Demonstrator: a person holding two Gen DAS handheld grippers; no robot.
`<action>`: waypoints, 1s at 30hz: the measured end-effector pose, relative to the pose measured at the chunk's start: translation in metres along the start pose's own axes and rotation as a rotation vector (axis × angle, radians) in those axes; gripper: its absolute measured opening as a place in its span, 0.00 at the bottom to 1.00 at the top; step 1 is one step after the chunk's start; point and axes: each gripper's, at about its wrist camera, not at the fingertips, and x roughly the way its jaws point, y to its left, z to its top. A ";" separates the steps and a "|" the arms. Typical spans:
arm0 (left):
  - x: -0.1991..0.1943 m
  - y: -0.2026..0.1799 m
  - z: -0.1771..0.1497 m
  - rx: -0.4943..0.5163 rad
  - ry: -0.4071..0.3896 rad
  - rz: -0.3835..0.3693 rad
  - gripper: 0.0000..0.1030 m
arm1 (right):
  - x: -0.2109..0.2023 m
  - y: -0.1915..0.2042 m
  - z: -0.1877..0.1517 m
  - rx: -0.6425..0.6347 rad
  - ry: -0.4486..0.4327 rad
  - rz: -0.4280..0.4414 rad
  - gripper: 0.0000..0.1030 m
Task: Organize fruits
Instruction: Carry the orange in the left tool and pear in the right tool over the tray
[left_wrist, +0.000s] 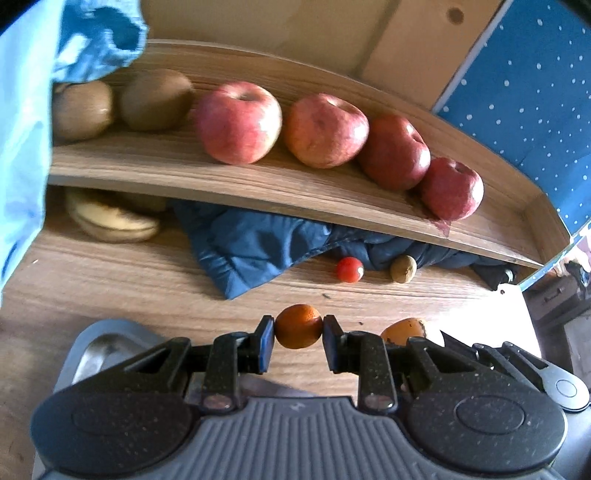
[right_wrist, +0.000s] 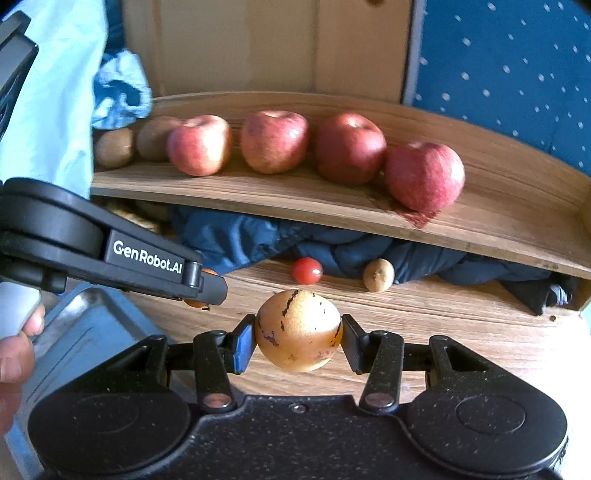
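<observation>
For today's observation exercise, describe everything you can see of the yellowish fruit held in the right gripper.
The yellowish fruit is round, pale yellow shading to amber at its lower edge, with dull skin marked by dark brown scratches and specks. It sits squarely between the fingers of the right gripper, whose pads press its left and right sides, above the wooden tabletop. Whether its underside touches the wood cannot be told. In the left wrist view it peeks out beside the left gripper's finger.

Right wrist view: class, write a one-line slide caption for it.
Right gripper clasps a speckled yellow-orange round fruit before a curved wooden shelf bearing four red apples.
</observation>
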 end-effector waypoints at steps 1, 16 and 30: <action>-0.003 0.002 -0.002 -0.007 -0.004 0.005 0.30 | -0.003 0.002 0.000 -0.008 -0.005 0.007 0.49; -0.050 0.035 -0.047 -0.084 -0.046 0.077 0.30 | -0.032 0.046 -0.022 -0.119 -0.031 0.115 0.49; -0.076 0.053 -0.082 -0.139 -0.053 0.117 0.30 | -0.052 0.078 -0.049 -0.187 -0.009 0.184 0.49</action>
